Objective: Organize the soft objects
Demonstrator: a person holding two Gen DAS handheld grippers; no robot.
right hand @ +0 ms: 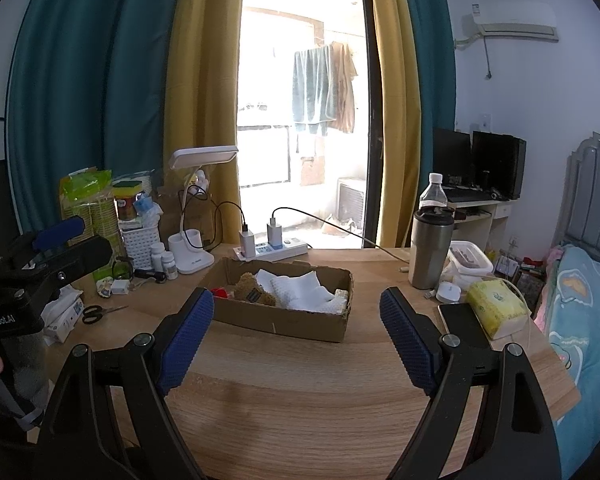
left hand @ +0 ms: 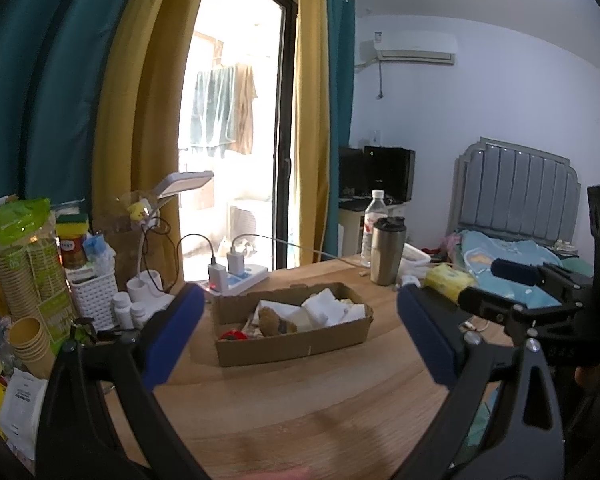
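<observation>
Inside cardboard box (right hand: 284,320): rumpled white cloths (right hand: 300,286)

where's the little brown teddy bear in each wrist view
Left wrist: teddy bear lies in the cardboard box, centre of frame, left of the white cloths.
Right wrist: teddy bear in the box's left half, just above centre.
Shared landmark: steel tumbler, right of the box.
</observation>
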